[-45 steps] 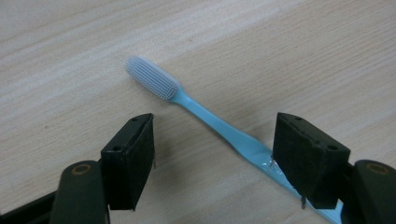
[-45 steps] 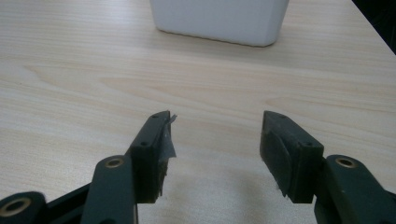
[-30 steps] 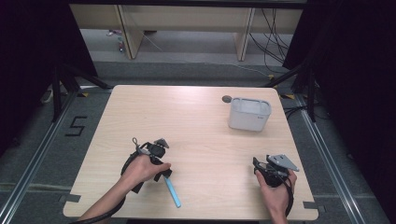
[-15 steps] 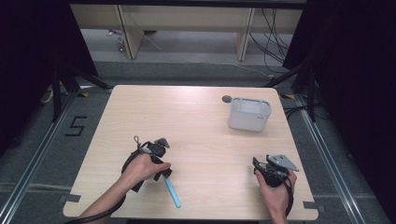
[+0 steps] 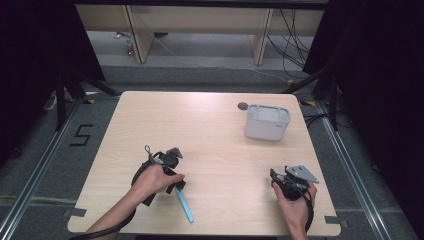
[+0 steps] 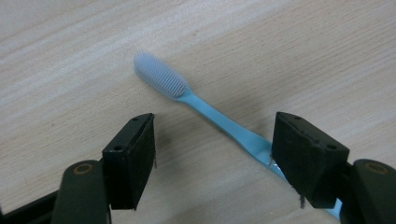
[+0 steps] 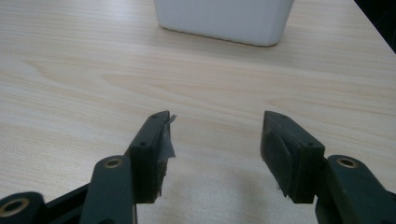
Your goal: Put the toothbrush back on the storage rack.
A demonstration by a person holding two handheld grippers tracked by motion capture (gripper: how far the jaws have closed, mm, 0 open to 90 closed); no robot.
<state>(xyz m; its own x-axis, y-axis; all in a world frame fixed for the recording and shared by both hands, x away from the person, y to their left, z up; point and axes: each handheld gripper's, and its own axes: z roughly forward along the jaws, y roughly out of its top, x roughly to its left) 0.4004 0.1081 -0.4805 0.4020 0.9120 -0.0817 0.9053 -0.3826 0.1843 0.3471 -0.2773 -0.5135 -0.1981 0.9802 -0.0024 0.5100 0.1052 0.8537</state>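
Pretty early on, I'd say: the toothbrush [image 6: 205,112] lies flat on the table [image 5: 215,125] near the front edge, not gripped yet. The left gripper [image 6: 212,154] hangs over its handle, jaws wide, one either side. The brush lies on a diagonal, with the bristle end toward the front edge, while the right gripper [image 7: 215,149] sits wide open and empty, facing the white box [image 5: 267,121].

The left hand [image 5: 155,178] sits a touch lower over the toothbrush [image 6: 196,100], whose handle now lies between the spread fingers [image 6: 133,158].

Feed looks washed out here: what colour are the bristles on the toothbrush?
Pale grey-blue bristles, lighter than the light blue plastic handle; clearest in the left gripper view.
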